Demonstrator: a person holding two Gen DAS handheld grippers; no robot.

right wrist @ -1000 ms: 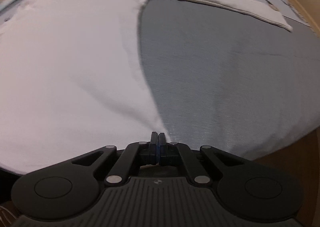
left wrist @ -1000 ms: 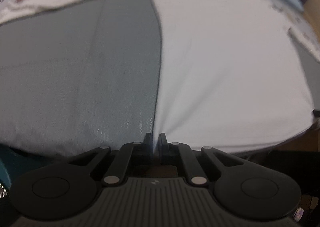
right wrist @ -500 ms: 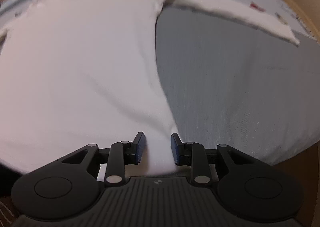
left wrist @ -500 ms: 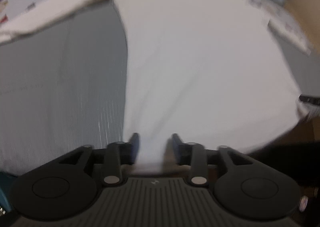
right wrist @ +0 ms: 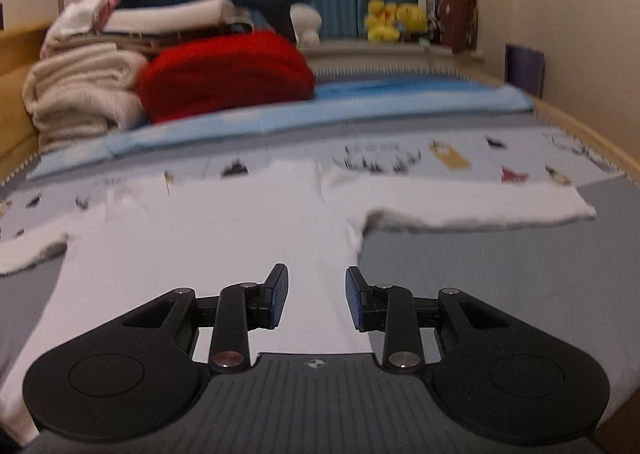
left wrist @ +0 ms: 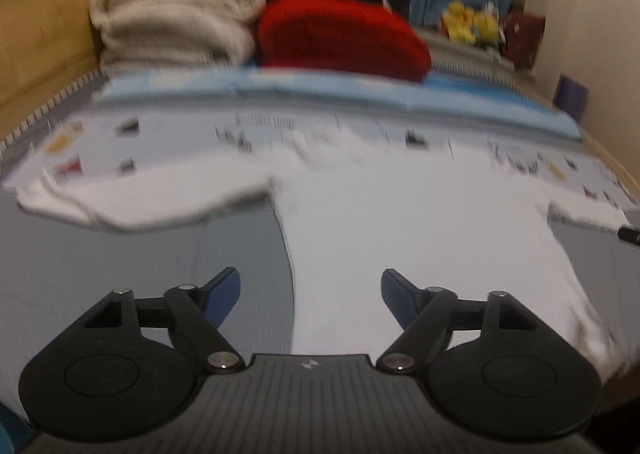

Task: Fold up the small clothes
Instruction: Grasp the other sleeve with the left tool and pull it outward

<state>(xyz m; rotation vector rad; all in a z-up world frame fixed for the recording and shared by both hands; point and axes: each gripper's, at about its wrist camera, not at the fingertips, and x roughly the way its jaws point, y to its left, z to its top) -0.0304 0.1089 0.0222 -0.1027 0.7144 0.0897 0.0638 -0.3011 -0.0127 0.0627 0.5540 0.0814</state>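
A white long-sleeved shirt (left wrist: pixel 420 222) (right wrist: pixel 224 238) lies spread flat on the grey bed cover (left wrist: pixel 140 278) (right wrist: pixel 500 278), sleeves stretched out to both sides. My left gripper (left wrist: pixel 310 286) hovers above the shirt's left bottom corner, its jaws opening wide with nothing between them. My right gripper (right wrist: pixel 316 286) hangs above the shirt's right bottom edge, jaws still opening, the cloth lying loose below them and not held. The blue pads (right wrist: pixel 280 294) of both touch nothing.
At the bed's far end stand folded cream blankets (right wrist: pixel 84 94), a red blanket (right wrist: pixel 228 74) and a blue pad (right wrist: pixel 380 94). A printed sheet (right wrist: pixel 460 158) lies under the shirt's collar. Yellow plush toys (right wrist: pixel 392 20) sit on the windowsill. Wooden bed rails run along both sides.
Both grippers let go of the shirt's bottom corners, opened, lifted and tilted up, so the far end of the bed came into view. The shirt lies flat.
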